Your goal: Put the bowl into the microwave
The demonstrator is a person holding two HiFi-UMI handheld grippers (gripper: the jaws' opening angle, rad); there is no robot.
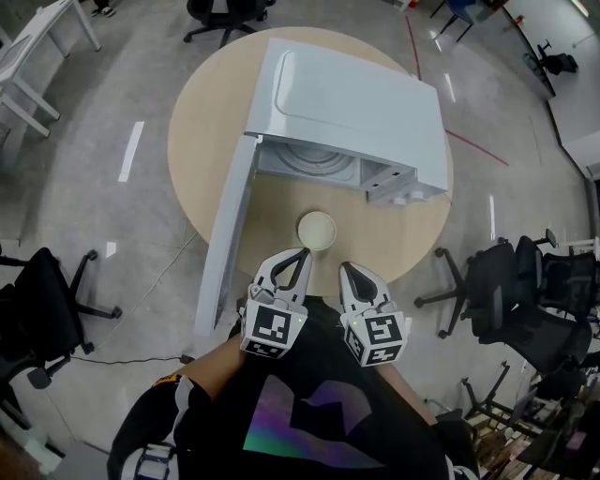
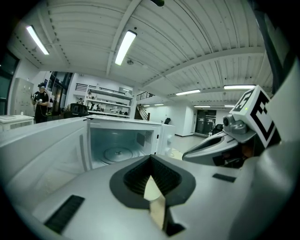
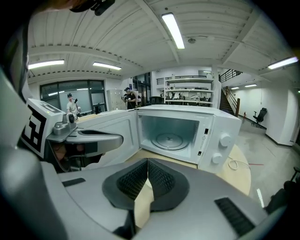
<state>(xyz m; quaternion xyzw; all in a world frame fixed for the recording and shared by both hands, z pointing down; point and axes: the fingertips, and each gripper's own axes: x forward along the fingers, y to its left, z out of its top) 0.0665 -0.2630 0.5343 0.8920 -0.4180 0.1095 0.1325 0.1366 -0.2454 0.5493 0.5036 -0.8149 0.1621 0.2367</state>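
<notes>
A small cream bowl (image 1: pixel 317 230) sits on the round wooden table (image 1: pixel 417 239), just in front of the white microwave (image 1: pixel 356 112). The microwave door (image 1: pixel 230 234) swings wide open to the left, and the glass turntable (image 3: pixel 169 139) shows inside the empty cavity (image 2: pixel 119 145). My left gripper (image 1: pixel 300 255) hovers just short of the bowl's near-left side, shut and holding nothing. My right gripper (image 1: pixel 347 270) hangs slightly nearer and right of the bowl, also shut and empty. In both gripper views the pads (image 2: pixel 151 158) (image 3: pixel 147 161) meet, and the bowl is hidden behind them.
Black office chairs stand right (image 1: pixel 516 281), left (image 1: pixel 47 300) and behind the table (image 1: pixel 225 14). A white desk (image 1: pixel 37 47) is at far left. A thin cable (image 3: pixel 234 164) lies on the table right of the microwave. People stand far off by shelves.
</notes>
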